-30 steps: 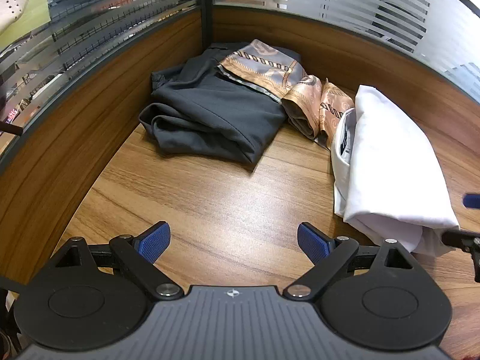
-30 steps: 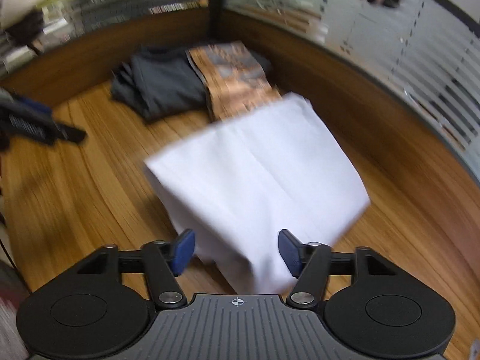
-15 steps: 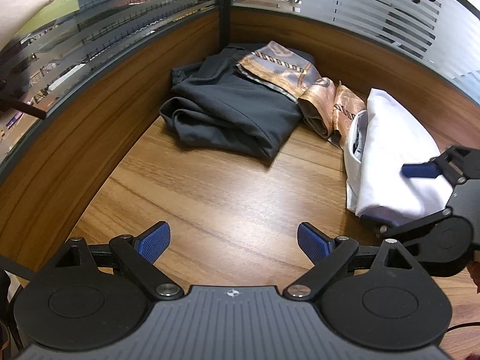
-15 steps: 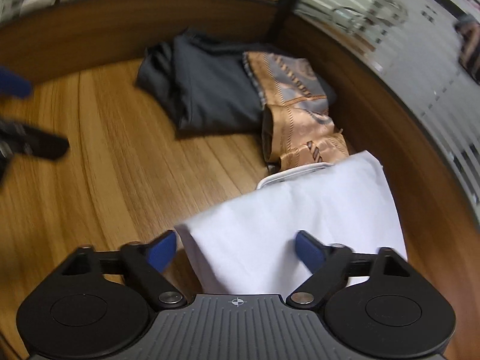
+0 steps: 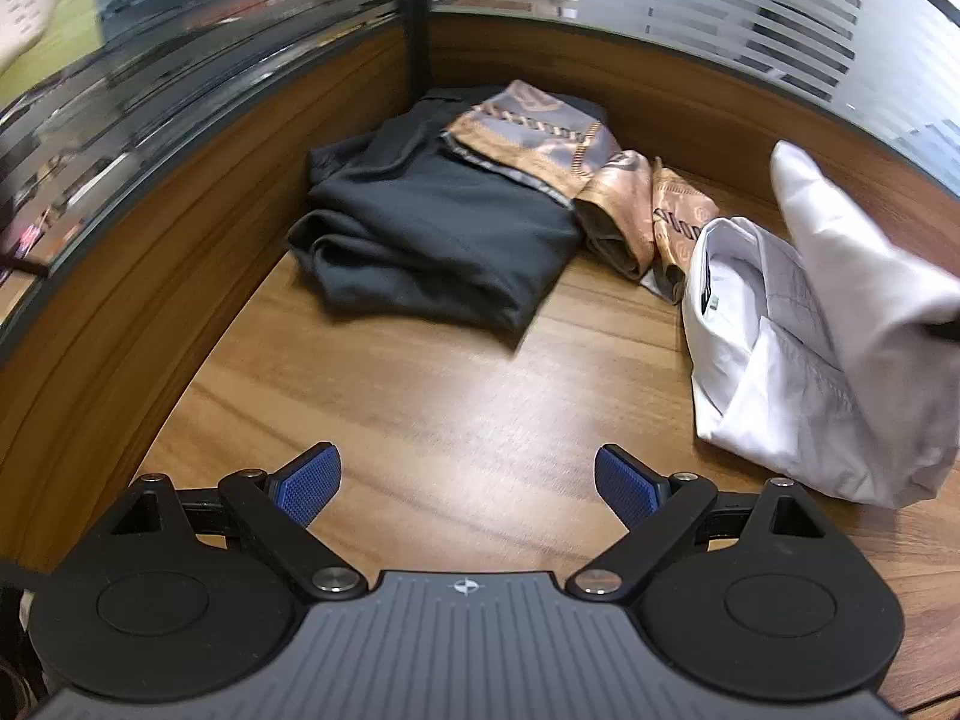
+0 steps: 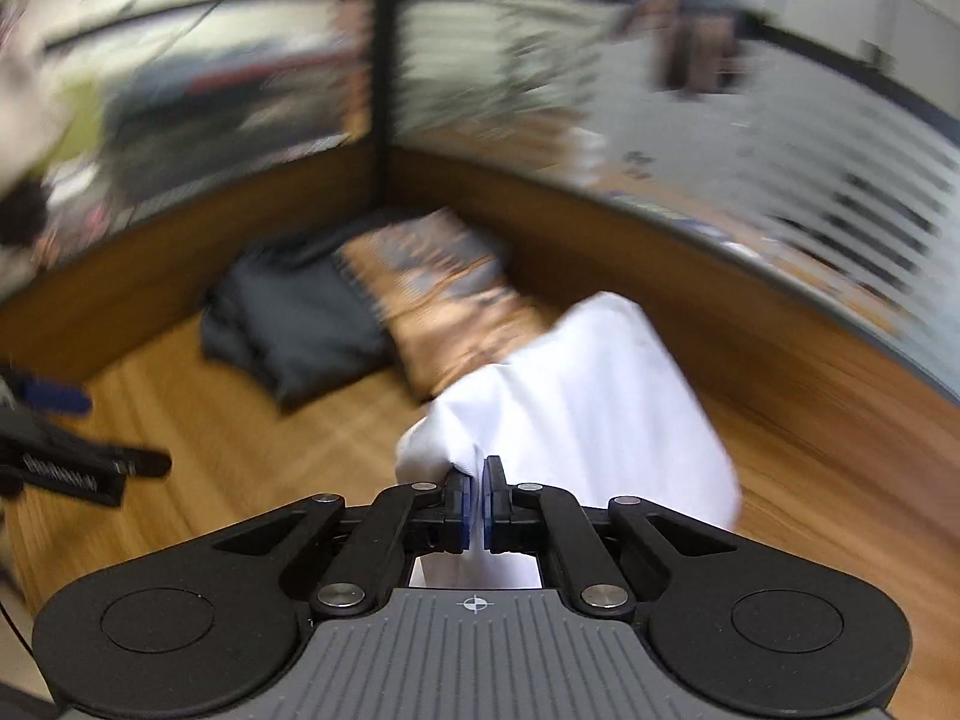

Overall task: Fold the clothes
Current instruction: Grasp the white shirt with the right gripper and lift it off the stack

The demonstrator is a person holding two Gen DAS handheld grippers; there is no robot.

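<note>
Wooden desk (image 5: 456, 420) tucked into a corner, wood panels low on the walls and striped frosted glass above, that's my whole workspace. Closest to me, my left gripper (image 5: 468, 483) hangs over bare wood with its blue pads spread wide and nothing between them. My right gripper (image 6: 477, 498) is pinched tight on a fold of the white shirt (image 6: 588, 396), cloth squeezed right between the pads and bunched up just ahead of them, the rest draping away forward and to the right. From the left gripper that same white shirt (image 5: 804, 354) sits ahead and off to the right, one flap lifted up, collar and label facing the middle of the desk. Just past it, touching its far edge, there's an orange patterned garment (image 5: 624, 204), and further back toward the corner a dark grey garment (image 5: 438, 240) lies folded, the patterned one overlapping its right side. Right wrist view is pretty blurry, so details there are mushy.
</note>
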